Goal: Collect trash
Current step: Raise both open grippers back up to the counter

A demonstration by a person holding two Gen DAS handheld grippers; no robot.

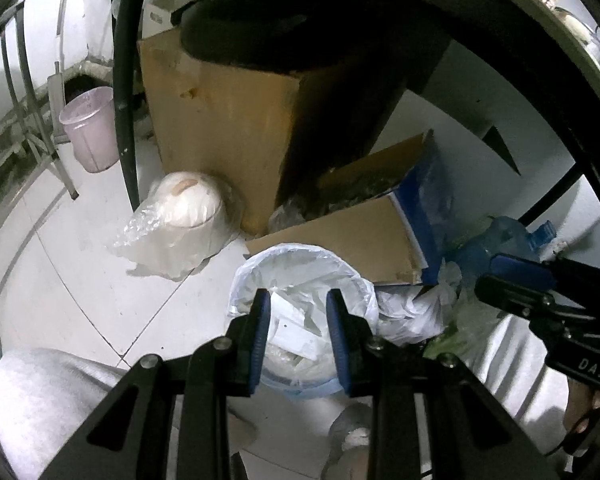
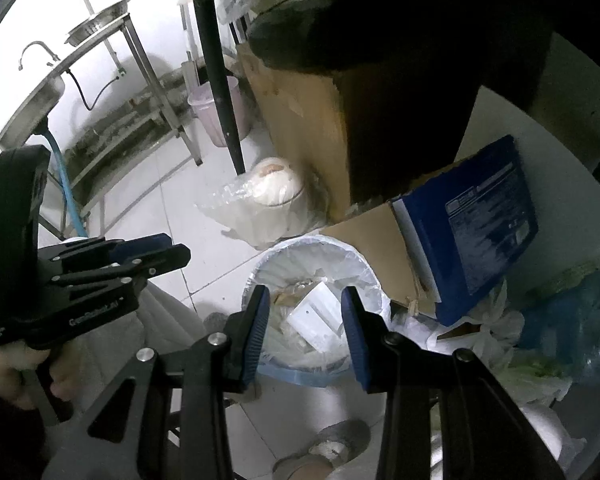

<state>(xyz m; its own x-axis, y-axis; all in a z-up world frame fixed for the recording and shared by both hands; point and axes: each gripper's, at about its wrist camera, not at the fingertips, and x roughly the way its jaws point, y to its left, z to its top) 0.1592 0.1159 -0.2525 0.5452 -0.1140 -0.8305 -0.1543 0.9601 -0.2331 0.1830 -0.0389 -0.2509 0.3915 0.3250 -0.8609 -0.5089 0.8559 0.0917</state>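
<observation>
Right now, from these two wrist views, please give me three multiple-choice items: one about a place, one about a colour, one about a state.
1. Where does the lined trash bin stand?
A. On the sink stand
B. On the floor beside the cardboard box
C. On a chair

2. What colour is the small bucket behind the black table leg?
A. Pink
B. Green
C. Black

3. What do the left gripper fingers hold?
A. A bottle
B. A paper sheet
C. Nothing

Answers: 1 B, the bin's rim touches the box on the tiles. 2 A, it looks pale pink. 3 C, the gap between the fingers is empty, with the bin below.
</observation>
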